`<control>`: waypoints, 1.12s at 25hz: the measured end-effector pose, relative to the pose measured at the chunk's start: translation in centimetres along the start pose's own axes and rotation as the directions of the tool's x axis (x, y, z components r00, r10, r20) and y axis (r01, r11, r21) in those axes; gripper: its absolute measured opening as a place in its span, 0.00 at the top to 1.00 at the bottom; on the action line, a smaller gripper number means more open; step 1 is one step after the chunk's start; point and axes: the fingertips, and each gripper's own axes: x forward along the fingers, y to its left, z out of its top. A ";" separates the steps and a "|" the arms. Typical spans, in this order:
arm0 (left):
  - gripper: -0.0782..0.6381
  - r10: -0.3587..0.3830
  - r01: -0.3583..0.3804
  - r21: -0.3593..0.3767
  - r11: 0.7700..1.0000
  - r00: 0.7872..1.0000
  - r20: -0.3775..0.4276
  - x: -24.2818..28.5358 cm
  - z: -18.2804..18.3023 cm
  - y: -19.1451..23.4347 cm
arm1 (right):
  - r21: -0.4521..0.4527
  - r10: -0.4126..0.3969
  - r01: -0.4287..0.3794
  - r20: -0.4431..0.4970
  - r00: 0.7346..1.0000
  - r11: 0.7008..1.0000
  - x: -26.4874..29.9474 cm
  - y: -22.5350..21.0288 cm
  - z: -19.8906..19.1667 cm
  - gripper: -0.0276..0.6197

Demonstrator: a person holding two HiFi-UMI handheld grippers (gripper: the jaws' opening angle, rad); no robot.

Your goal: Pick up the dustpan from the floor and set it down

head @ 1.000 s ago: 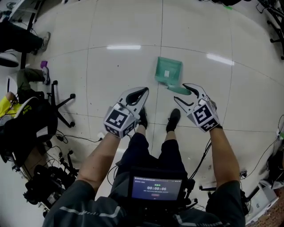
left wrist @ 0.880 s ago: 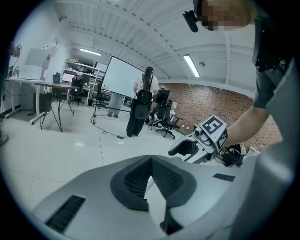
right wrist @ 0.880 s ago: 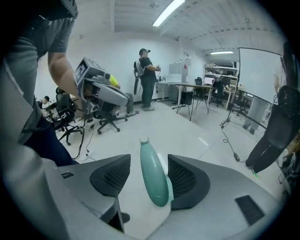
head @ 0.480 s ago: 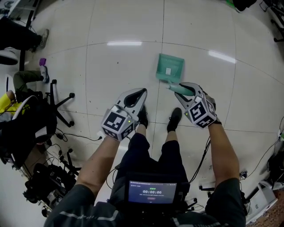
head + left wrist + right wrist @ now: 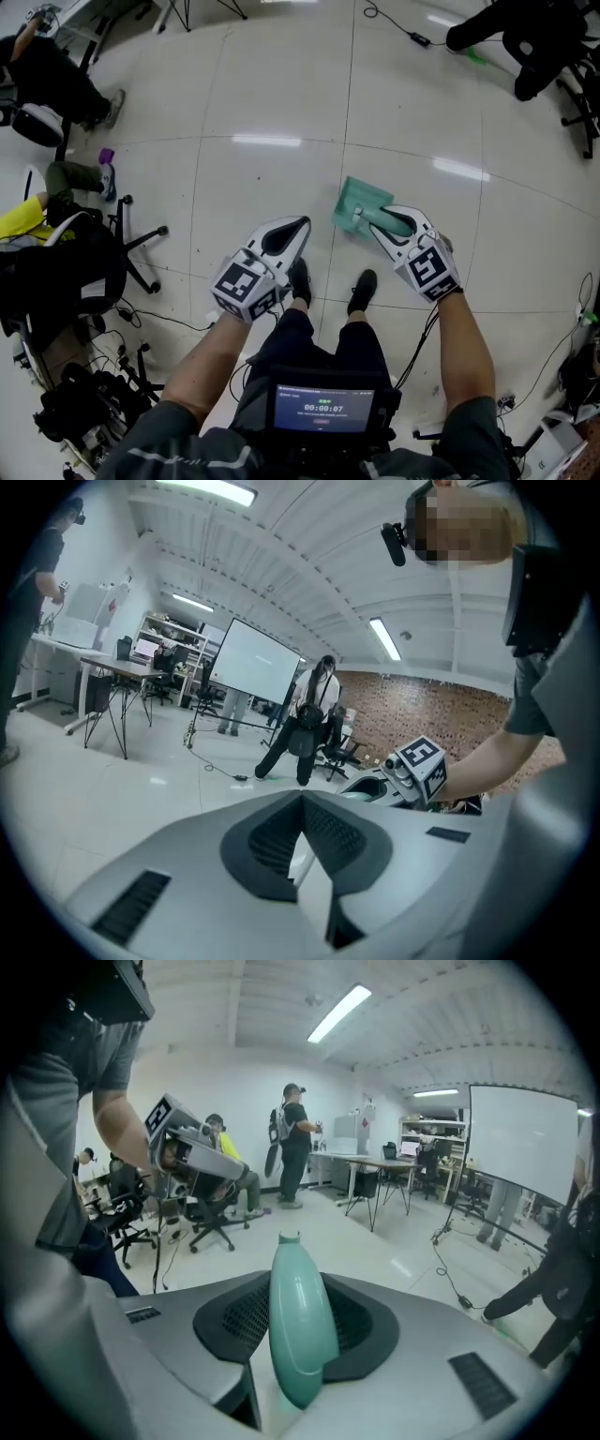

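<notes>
Green plastic dustpan (image 5: 360,204) has left the floor (image 5: 262,94); our right hand-held gripper (image 5: 388,221) is closing on its handle (image 5: 300,1326), left hand-held gripper (image 5: 298,228) pressed together, empty. We judge set-down remains.

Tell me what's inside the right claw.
The dustpan by its teal handle, between the pads of the right claw, whose jaws are closing. The pan sticks out beyond the tips. The handle's faces against the pads are covered.

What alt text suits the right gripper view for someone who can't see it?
The right gripper is closing its jaws on the pale green plastic dustpan handle between them. Behind lie a glossy white floor, office chairs and people by desks.
</notes>
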 end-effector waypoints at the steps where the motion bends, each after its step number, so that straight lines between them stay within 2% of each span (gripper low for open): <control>1: 0.84 -0.011 0.011 -0.008 1.000 1.000 0.018 -1.3 2.2 -1.0 | 0.007 -0.006 0.006 0.024 1.000 1.000 -1.9 0.5 2.5 0.73; 5: 0.84 0.007 0.004 -0.089 0.996 0.992 0.126 -8.3 11.9 -4.9 | 0.014 -0.014 0.013 0.113 0.993 1.000 -10.8 4.3 13.3 0.74; 8: 0.84 -0.030 0.036 -0.031 0.999 0.982 0.185 -12.7 18.5 -8.3 | -0.005 -0.035 0.036 0.162 0.986 0.999 -16.7 6.8 20.3 0.74; 11: 0.84 -0.096 0.104 -0.019 0.994 0.963 0.251 -16.2 23.6 -12.8 | 0.002 -0.056 0.057 0.203 0.978 0.998 -22.5 8.5 25.3 0.74; 15: 0.84 -0.081 0.077 0.029 0.997 0.972 0.220 -20.5 26.4 -17.2 | 0.019 -0.086 0.084 0.251 0.964 0.996 -28.8 11.4 30.0 0.74; 18: 0.85 -0.089 0.074 0.075 0.994 0.970 0.225 -22.6 28.0 -19.7 | 0.003 -0.094 0.097 0.280 0.955 0.995 -31.7 13.0 32.4 0.74; 20: 0.85 -0.096 0.069 0.122 0.990 0.968 0.233 -23.4 29.0 -21.4 | -0.008 -0.099 0.106 0.293 0.951 0.994 -33.1 13.7 33.4 0.74; 23: 0.85 -0.116 0.079 0.148 0.986 0.959 0.258 -24.4 30.2 -23.0 | -0.027 -0.087 0.100 0.294 0.952 0.995 -33.9 14.9 34.0 0.74; 28: 0.85 -0.135 0.088 0.199 0.976 0.961 0.241 -24.5 30.2 -24.0 | -0.030 -0.091 0.105 0.304 0.948 0.994 -34.1 15.2 34.4 0.74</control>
